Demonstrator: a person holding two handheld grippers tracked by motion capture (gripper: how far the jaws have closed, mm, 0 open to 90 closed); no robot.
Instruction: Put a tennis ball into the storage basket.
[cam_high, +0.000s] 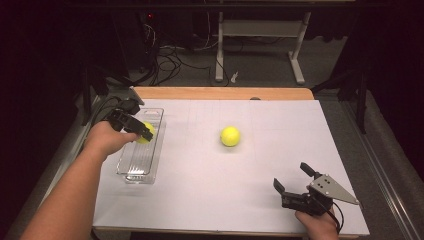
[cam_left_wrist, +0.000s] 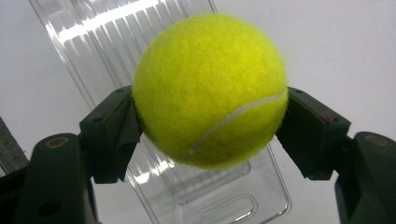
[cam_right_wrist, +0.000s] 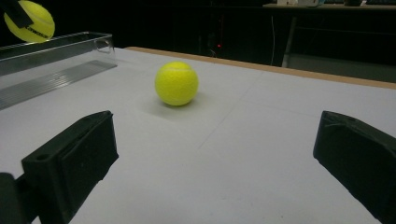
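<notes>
Left tool (cam_left_wrist: 210, 121) clamped on tennis ball (cam_left_wrist: 210, 91) directly above clear tray (cam_left_wrist: 261, 205), tray's long axis running away; right tool (cam_high: 295, 182) agape, nearer second tennis ball (cam_high: 230, 136) mid-worktop (cam_high: 280, 125).

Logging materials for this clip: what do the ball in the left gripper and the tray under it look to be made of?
Ball: fuzzy yellow-green felt, matte, with a pale curved seam, so likely a tennis ball. Tray: clear, glossy, ribbed base with bright glare streaks; probably hard plastic, though glass can't be ruled out.
</notes>
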